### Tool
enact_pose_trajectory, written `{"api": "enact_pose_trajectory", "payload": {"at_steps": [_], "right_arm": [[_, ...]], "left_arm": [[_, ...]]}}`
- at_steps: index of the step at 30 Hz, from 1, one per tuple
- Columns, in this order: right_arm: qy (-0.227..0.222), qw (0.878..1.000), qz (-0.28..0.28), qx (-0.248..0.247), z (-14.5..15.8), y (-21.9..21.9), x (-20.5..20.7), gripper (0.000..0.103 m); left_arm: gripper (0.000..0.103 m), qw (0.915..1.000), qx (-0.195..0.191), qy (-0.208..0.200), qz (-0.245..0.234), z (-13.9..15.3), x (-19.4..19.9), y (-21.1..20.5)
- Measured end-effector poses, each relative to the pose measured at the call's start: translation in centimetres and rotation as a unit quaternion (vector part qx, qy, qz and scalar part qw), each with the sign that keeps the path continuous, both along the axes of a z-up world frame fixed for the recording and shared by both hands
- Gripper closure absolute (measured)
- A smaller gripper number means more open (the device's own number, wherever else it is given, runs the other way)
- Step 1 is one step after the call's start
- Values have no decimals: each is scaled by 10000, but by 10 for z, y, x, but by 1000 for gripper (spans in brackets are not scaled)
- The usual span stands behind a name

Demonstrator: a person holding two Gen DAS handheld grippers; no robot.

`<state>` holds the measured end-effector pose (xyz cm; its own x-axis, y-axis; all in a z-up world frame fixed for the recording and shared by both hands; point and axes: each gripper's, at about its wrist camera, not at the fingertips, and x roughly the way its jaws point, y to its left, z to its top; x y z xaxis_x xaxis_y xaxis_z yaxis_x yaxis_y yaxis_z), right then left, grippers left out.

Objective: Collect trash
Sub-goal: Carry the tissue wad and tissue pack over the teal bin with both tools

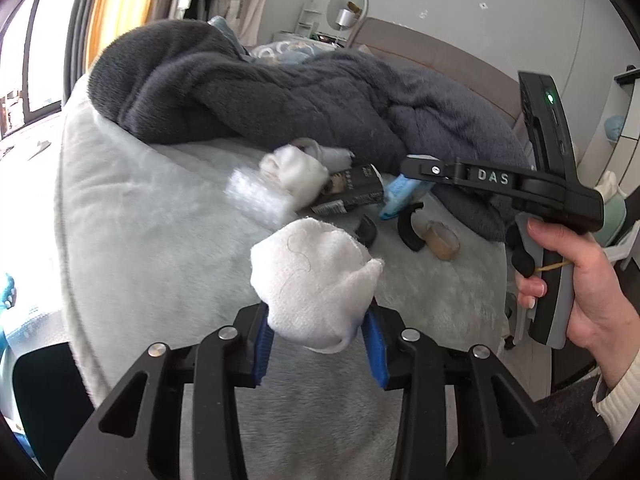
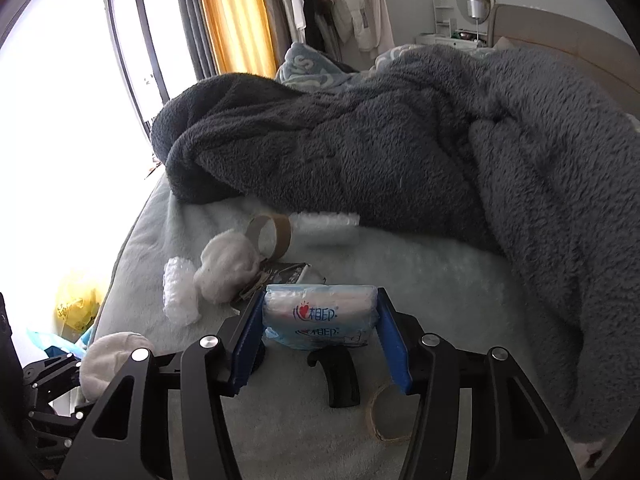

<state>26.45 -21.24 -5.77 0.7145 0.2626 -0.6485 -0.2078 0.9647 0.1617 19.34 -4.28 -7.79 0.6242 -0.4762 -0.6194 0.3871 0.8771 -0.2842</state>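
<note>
My left gripper is shut on a white wad of tissue, held above the pale bed cover; the wad also shows in the right wrist view. My right gripper is shut on a blue tissue pack just above the bed; it shows in the left wrist view. On the bed lie another white wad, bubble wrap, a dark wrapper, a cardboard tape core and a clear plastic roll.
A dark grey fleece blanket is heaped over the far and right part of the bed. A black curved piece and a tape ring lie under my right gripper. A yellow bag sits on the floor left.
</note>
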Motion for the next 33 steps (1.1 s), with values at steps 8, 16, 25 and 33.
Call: {"api": "enact_pose_trajectory", "payload": {"at_steps": [8, 16, 25, 33], "right_arm": [[-380, 9993, -2, 29, 21, 19, -3, 48], [-794, 9964, 99, 293, 45, 45, -5, 48], [-832, 9942, 520, 441, 52, 98, -5, 48], [-760, 9904, 1046, 484, 50, 162, -10, 48]], "left_arm": [[61, 9982, 249, -57, 542, 7, 0, 34], [61, 9946, 304, -38, 989, 8, -2, 82], [61, 9869, 534, 280, 1495, -5, -8, 136], [61, 9749, 833, 766, 1917, -31, -16, 189]]}}
